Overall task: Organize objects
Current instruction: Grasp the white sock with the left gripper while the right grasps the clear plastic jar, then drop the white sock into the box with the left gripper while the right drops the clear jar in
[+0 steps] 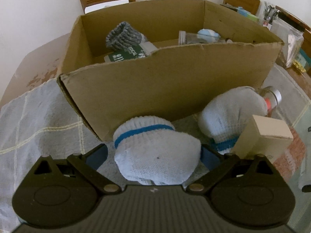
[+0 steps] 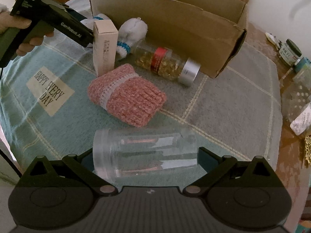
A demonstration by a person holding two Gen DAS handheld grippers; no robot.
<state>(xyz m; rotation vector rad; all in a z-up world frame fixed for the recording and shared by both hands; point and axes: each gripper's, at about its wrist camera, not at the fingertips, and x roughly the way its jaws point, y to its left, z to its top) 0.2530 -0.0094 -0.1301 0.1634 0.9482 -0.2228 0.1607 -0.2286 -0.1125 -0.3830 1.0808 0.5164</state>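
My left gripper (image 1: 155, 155) spread wide, straddles a rolled white sock (image 1: 155, 155) – pads apart; right gripper (image 2: 145, 155) brackets a clear jar (image 2: 143, 153), grip unclear.

Pink knit sock (image 2: 126, 95); white sock (image 1: 155, 155), blue stripe; brown cardboard box (image 1: 165, 85); checked tablecloth (image 2: 223, 101).

Each gripper, the left gripper (image 1: 153, 155) and the right gripper (image 2: 144, 157), shows a ribbed dark grey body along the lower frame edge, two round black housings, black linkage arms with silver pivot pins, and dark blue fingers (image 1: 98, 155); white "DAS" lettering sits upper left.
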